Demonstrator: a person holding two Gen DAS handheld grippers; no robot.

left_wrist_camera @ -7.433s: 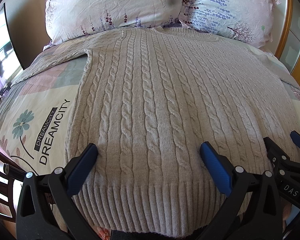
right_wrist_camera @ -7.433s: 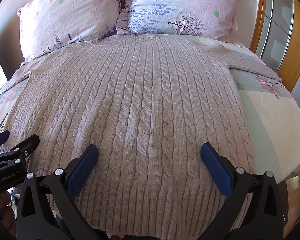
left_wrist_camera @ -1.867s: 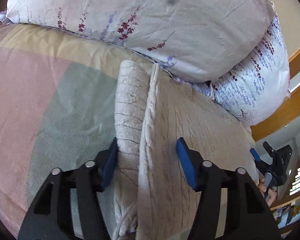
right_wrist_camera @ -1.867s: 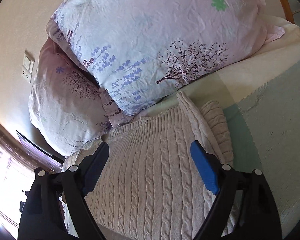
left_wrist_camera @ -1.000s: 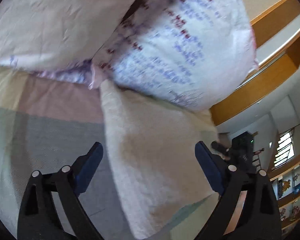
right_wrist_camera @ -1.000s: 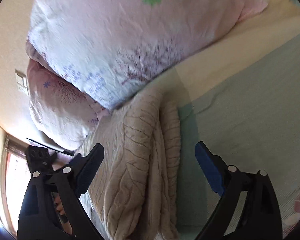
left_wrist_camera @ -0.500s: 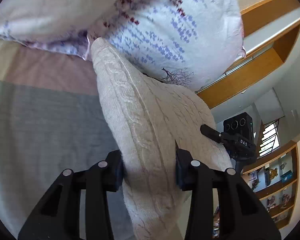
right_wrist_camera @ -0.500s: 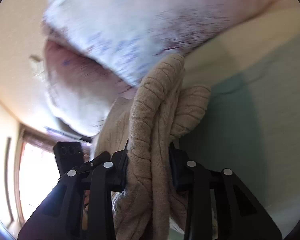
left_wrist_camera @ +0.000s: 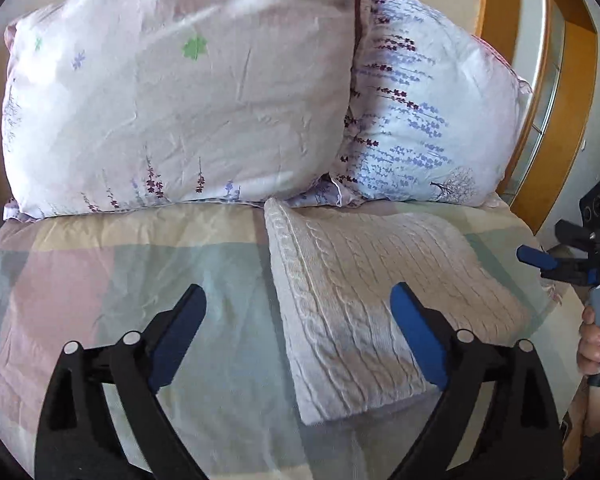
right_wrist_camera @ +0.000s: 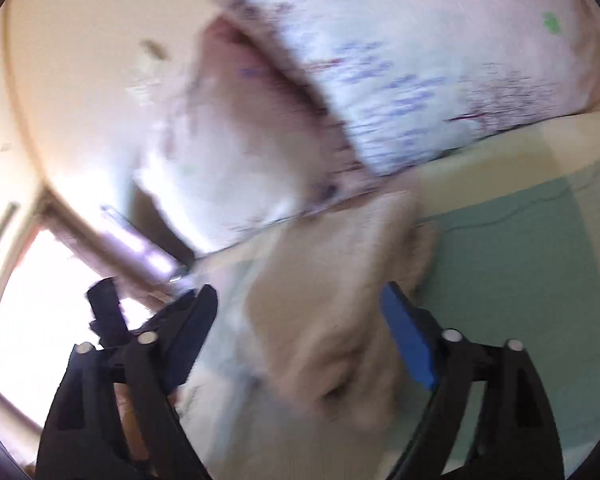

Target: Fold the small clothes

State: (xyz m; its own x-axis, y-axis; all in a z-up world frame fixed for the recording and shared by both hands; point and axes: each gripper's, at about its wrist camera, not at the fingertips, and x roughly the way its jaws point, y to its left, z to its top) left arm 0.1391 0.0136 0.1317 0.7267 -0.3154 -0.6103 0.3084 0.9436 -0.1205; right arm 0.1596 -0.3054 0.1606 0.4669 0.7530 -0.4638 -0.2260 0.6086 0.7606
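Left wrist view:
- The left claw is spread wide and holds nothing; half a second ago its fingers were pinched on the sweater's edge.
- The sweater now lies folded flat on the bed, a thick rectangle with its cable knit facing up.
- Its long folded edge runs forward between the fingers, and most of the sweater sits ahead and to the right, passing under the right finger.
- The left finger is over bare bedspread, apart from the knit.
- Straight ahead, two pillows stand side by side; the sweater's far edge reaches just up to them.
- At the far right edge the right claw shows, held in a hand, off the sweater's right side. A moment ago it was just above the knit.

Right wrist view:
- The picture is heavily blurred.
- The right claw is spread open with nothing between its pads; half a second ago it was clamped on a bunched fold of the sweater.
- The sweater lies on the bed, ahead of and between the fingers, nearer the right one.
- Pillows fill the space ahead and above.
- Past the left finger, the left claw shows as a dark shape against a bright window.
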